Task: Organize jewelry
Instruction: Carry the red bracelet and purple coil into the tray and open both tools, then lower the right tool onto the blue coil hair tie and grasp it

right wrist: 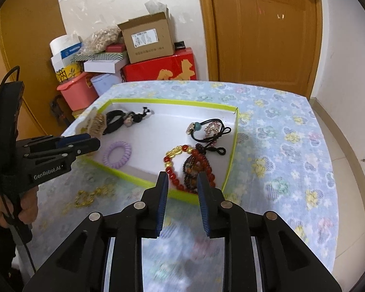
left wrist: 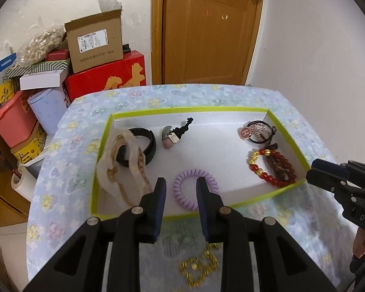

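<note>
Only the left wrist view shows the gold chain beneath spread, empty fingers.

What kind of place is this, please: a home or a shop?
Most likely a room in a home: a wooden door, a table under a flowered cloth, and household boxes piled against the wall.

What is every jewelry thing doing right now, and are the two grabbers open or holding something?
left gripper: open, holding nothing.
right gripper: open, holding nothing.
tray: on the table, no lid.
purple coil hair tie: lying flat in the tray.
red bead bracelet: in the tray, by its near wall.
black band: in the tray, far left.
gold chain: outside the tray, on the tablecloth.
door: closed.
</note>
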Demonstrator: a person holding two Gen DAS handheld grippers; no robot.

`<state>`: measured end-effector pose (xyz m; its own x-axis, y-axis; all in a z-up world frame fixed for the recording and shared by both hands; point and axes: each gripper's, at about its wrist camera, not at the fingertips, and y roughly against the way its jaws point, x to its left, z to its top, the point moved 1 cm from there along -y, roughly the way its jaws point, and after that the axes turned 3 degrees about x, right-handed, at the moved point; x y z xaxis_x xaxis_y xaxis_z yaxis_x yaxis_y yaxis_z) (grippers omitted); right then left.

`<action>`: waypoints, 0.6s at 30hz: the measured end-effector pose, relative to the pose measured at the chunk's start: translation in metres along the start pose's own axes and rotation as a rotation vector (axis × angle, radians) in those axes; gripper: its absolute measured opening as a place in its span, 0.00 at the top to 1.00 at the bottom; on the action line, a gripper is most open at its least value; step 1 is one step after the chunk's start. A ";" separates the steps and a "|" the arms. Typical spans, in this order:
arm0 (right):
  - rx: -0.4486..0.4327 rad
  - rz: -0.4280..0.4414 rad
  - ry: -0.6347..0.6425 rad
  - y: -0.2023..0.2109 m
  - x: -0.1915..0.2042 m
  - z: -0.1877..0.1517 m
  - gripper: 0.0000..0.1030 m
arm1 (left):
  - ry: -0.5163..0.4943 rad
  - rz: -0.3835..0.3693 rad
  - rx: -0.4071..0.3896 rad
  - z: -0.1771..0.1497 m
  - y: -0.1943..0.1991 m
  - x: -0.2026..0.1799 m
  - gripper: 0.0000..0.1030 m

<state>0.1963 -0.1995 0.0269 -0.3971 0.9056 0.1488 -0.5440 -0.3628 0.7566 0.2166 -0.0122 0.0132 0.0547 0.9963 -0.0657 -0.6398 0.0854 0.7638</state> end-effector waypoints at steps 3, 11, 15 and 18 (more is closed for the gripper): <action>-0.012 0.001 0.005 0.015 0.008 -0.010 0.75 | 0.002 -0.001 -0.014 -0.009 0.016 -0.001 0.74; -0.031 0.002 -0.004 0.050 0.029 -0.042 0.75 | -0.012 -0.008 -0.029 -0.045 0.057 -0.008 0.74; -0.025 0.008 -0.006 0.064 0.041 -0.062 0.75 | -0.001 -0.014 -0.031 -0.067 0.075 -0.006 0.74; -0.019 0.014 0.000 0.074 0.052 -0.080 0.75 | 0.003 -0.011 -0.029 -0.084 0.086 -0.004 0.74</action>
<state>0.0763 -0.1965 0.0398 -0.4047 0.9004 0.1596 -0.5524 -0.3798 0.7420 0.0971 -0.0091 0.0251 0.0595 0.9953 -0.0757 -0.6610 0.0962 0.7442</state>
